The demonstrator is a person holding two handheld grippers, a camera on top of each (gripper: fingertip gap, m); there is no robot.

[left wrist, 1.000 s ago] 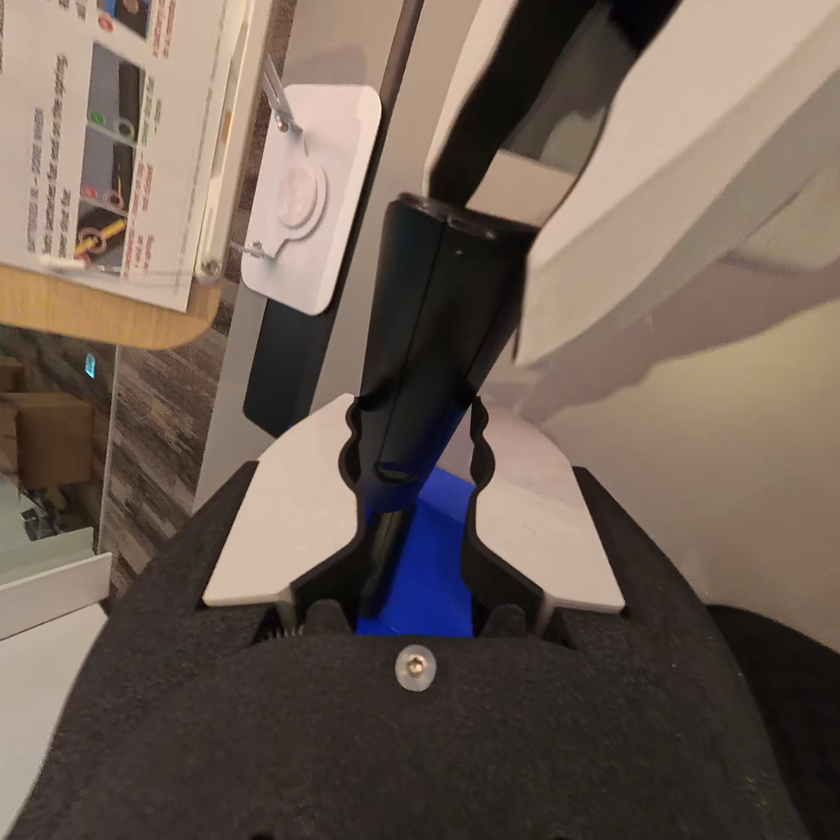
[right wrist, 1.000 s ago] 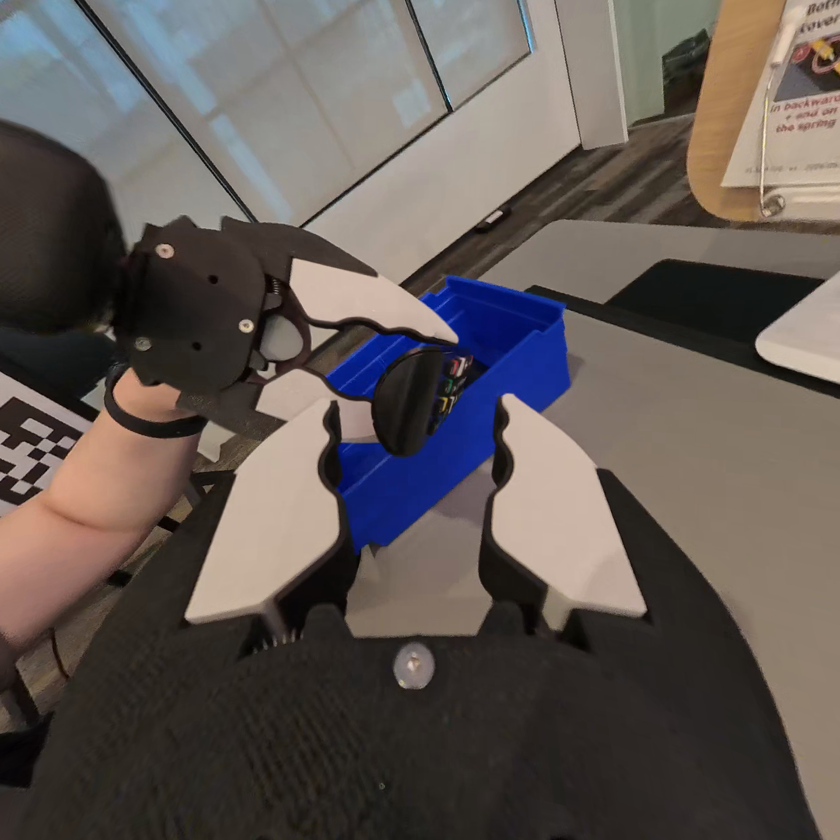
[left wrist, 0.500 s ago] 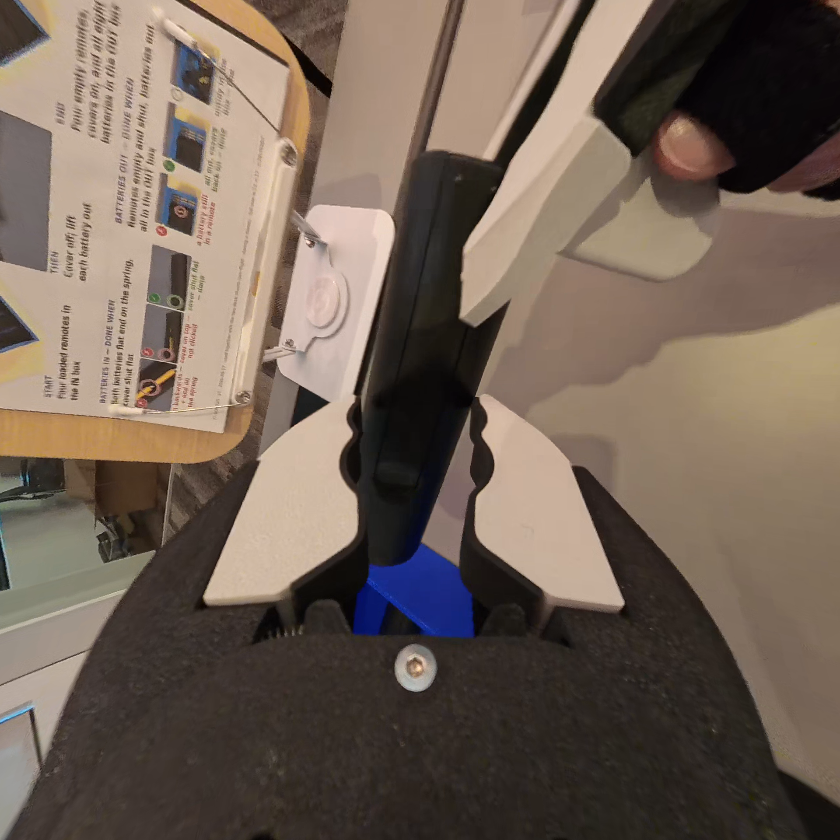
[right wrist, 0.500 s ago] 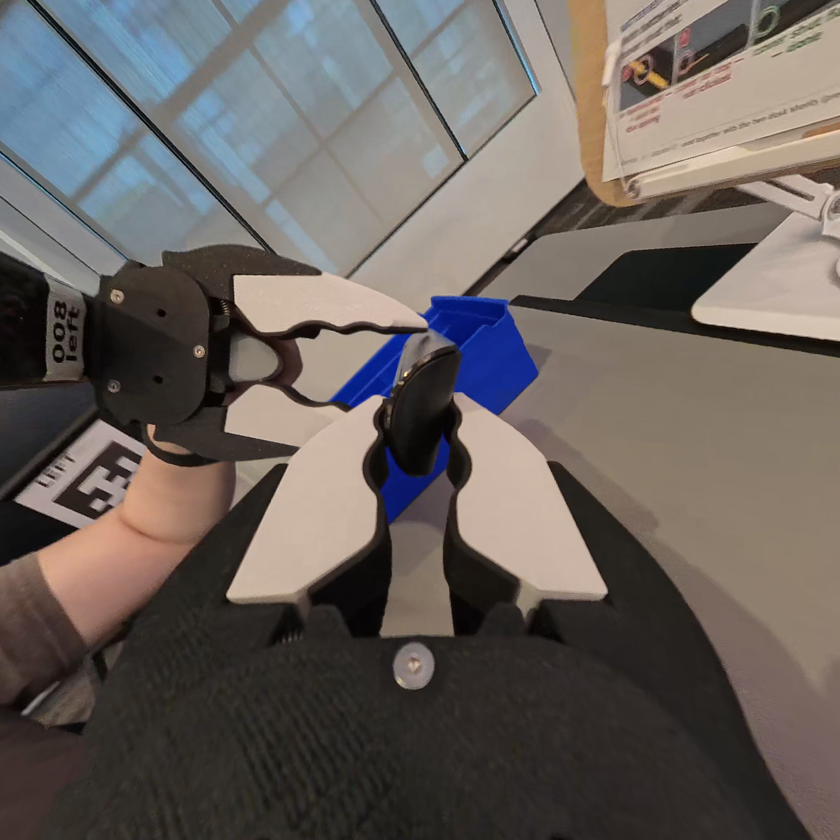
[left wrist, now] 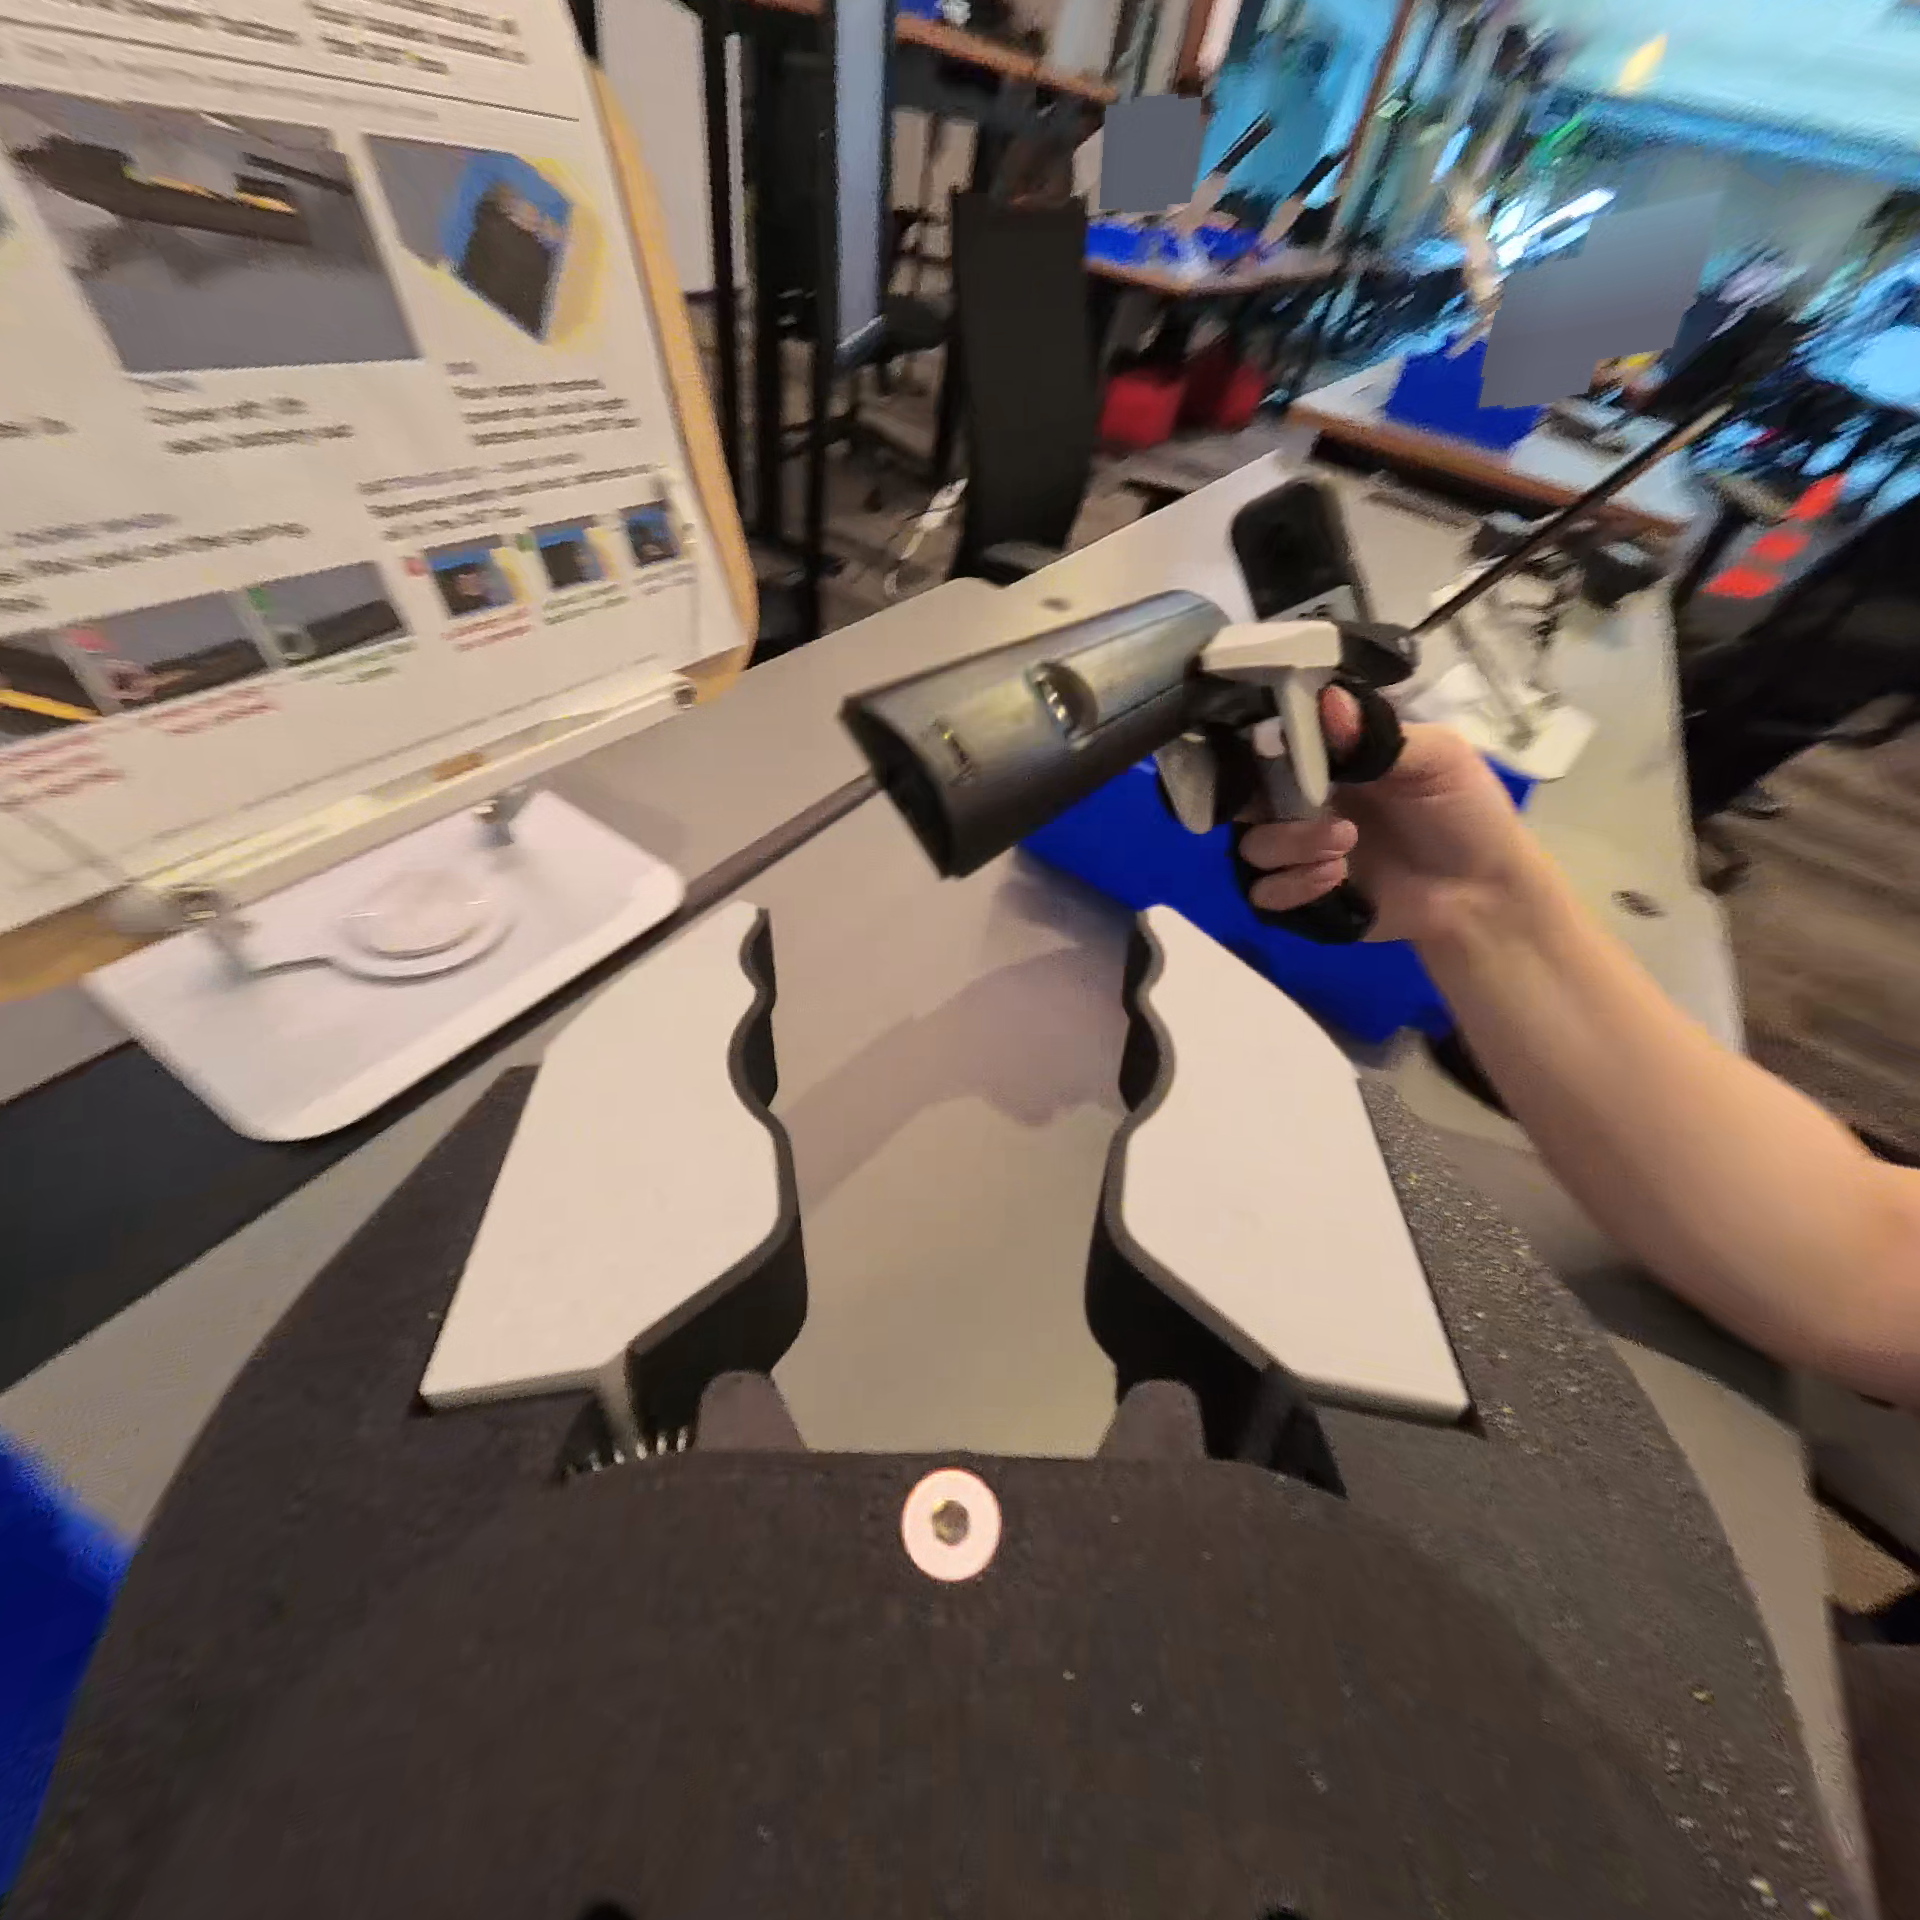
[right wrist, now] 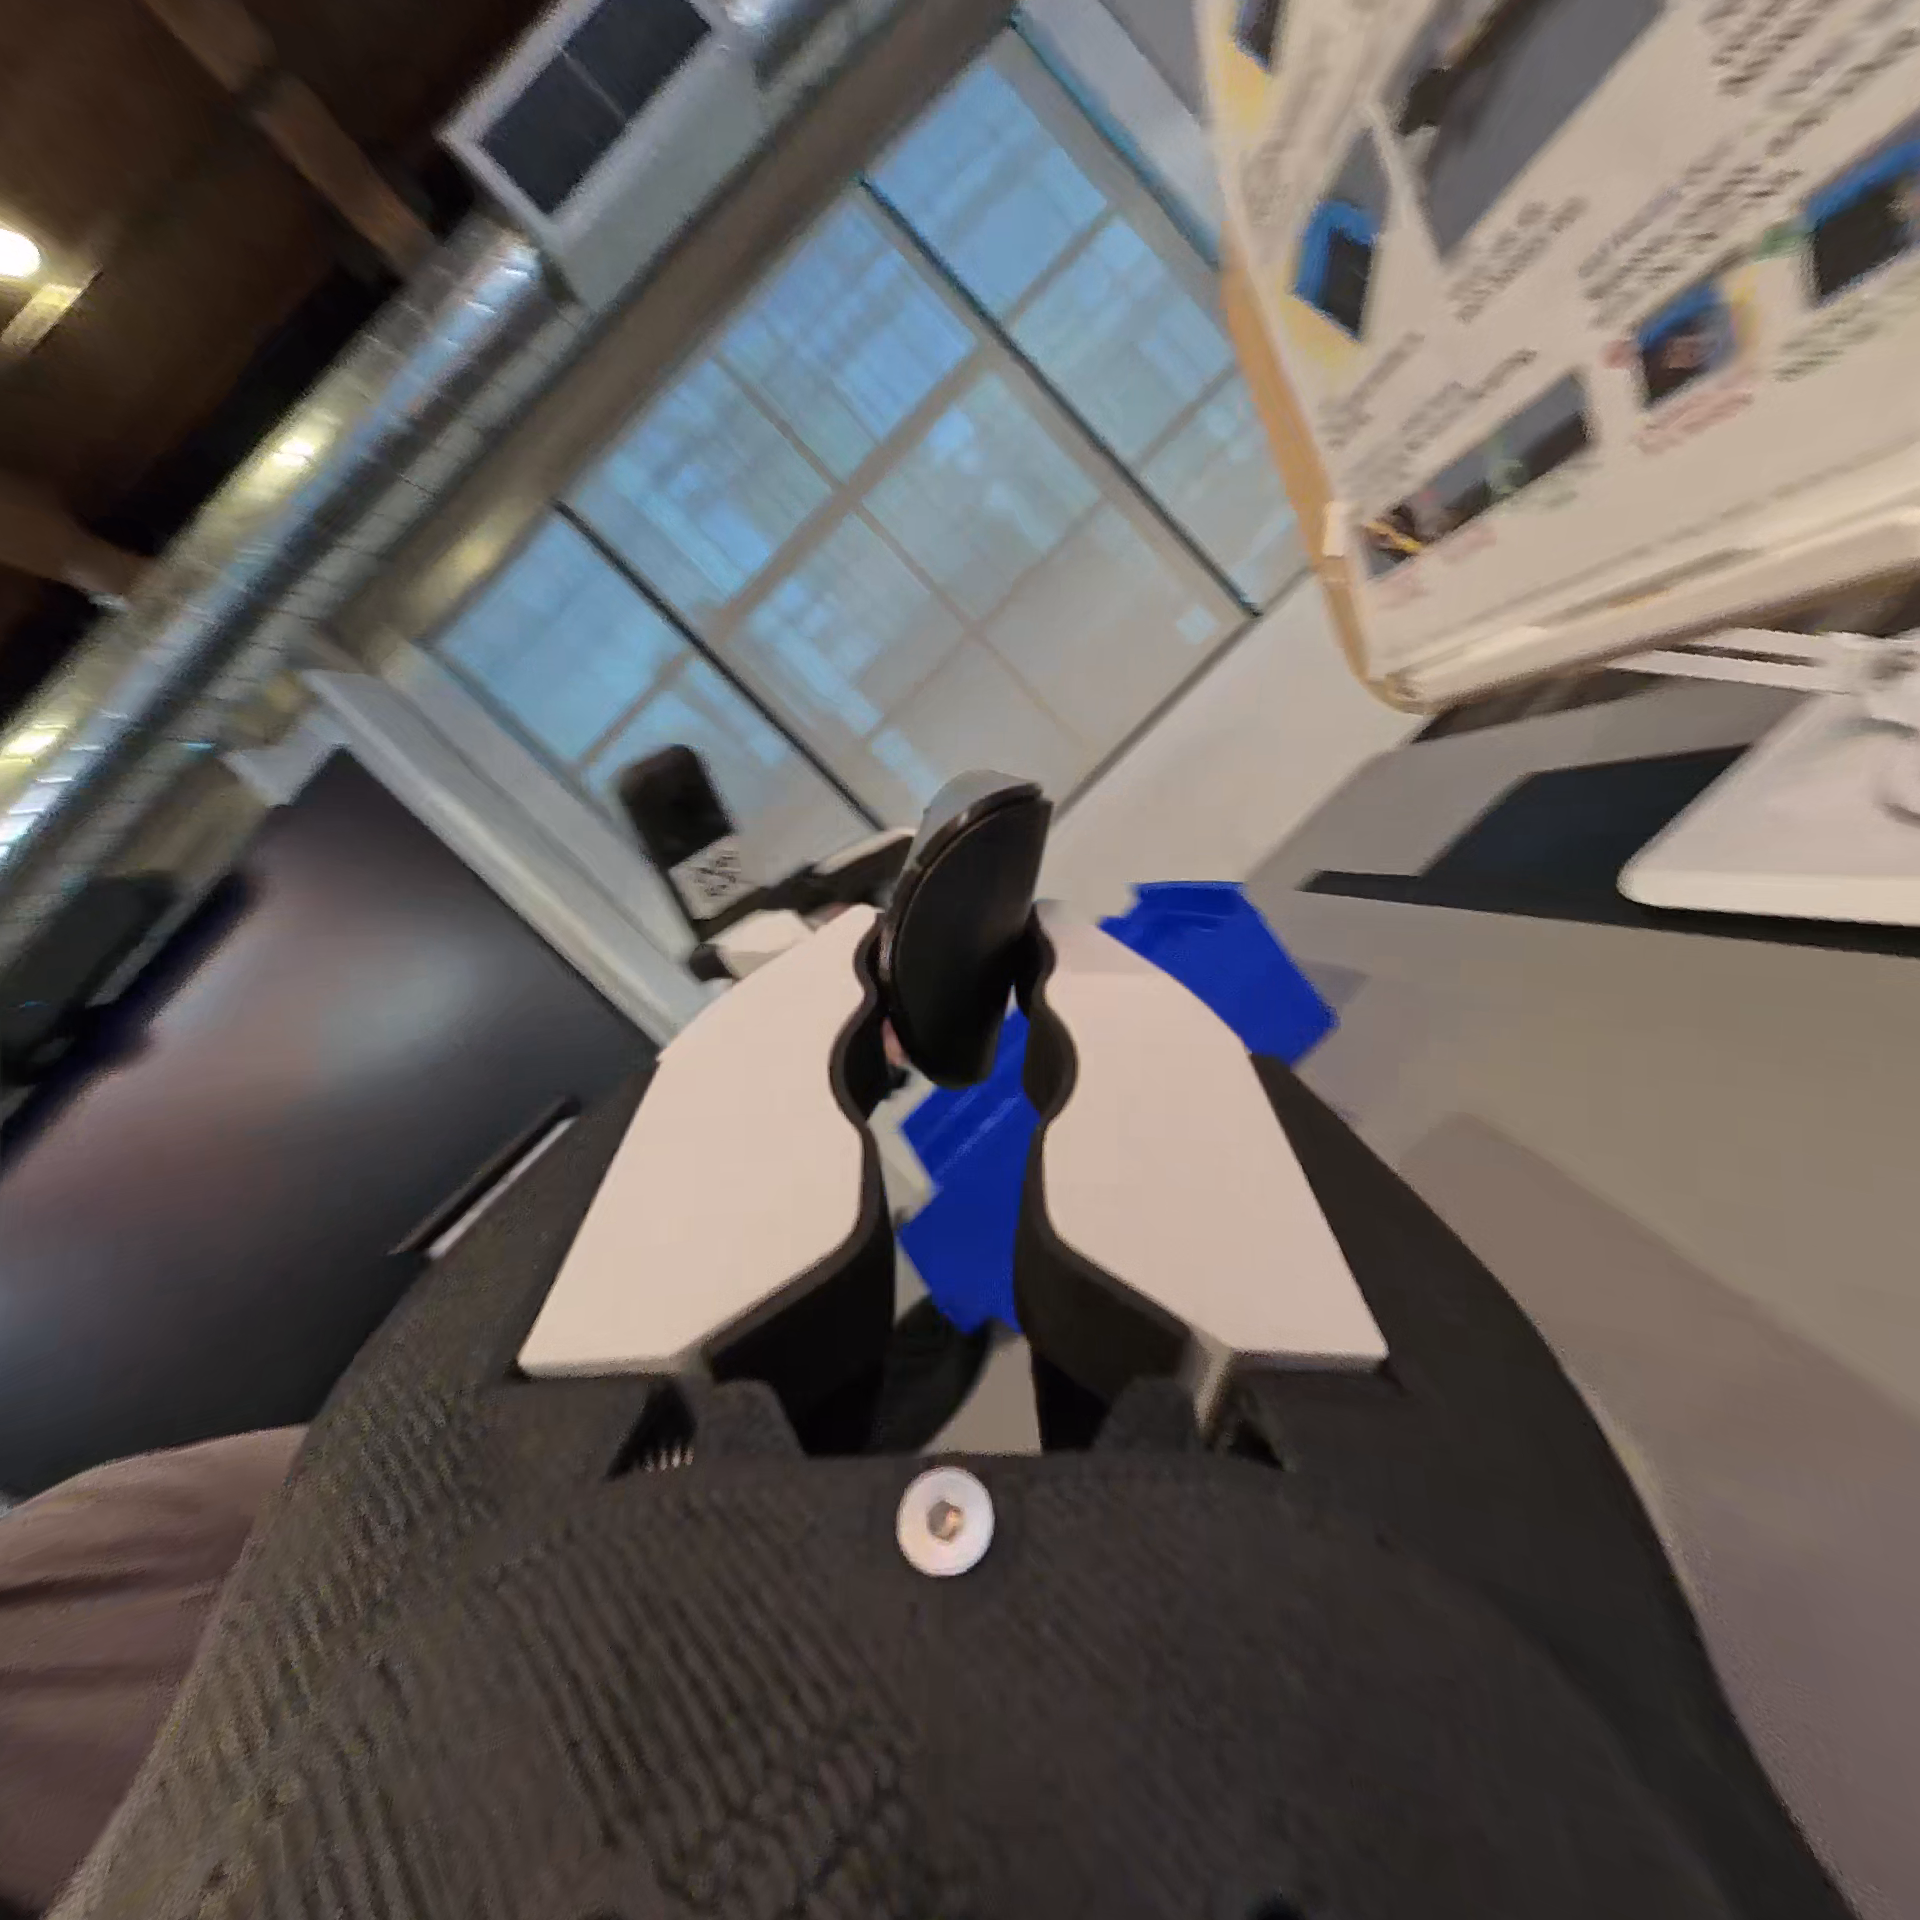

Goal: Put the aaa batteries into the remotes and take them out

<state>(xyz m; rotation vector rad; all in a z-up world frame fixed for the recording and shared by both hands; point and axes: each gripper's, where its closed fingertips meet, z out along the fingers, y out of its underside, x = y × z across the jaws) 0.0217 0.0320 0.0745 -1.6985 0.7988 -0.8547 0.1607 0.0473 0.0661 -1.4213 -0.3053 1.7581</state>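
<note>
Remote (left wrist: 1039, 727) passed over, right claw (right wrist: 956, 997) clamping it, left claw (left wrist: 945, 997) now wide, empty

Site was an open-plan lab or workshop in an office-type building. Grey worktable (left wrist: 935, 1039) carried a laminated instruction sheet (left wrist: 312, 416) on a white stand (left wrist: 395, 987) and blue parts bins (left wrist: 1195, 894). Further benches (left wrist: 1455, 447) behind held red and blue containers. Exposed ceiling ductwork (right wrist: 343, 436), large gridded windows (right wrist: 883, 499) and an office chair (right wrist: 675, 810) were noted.
</note>
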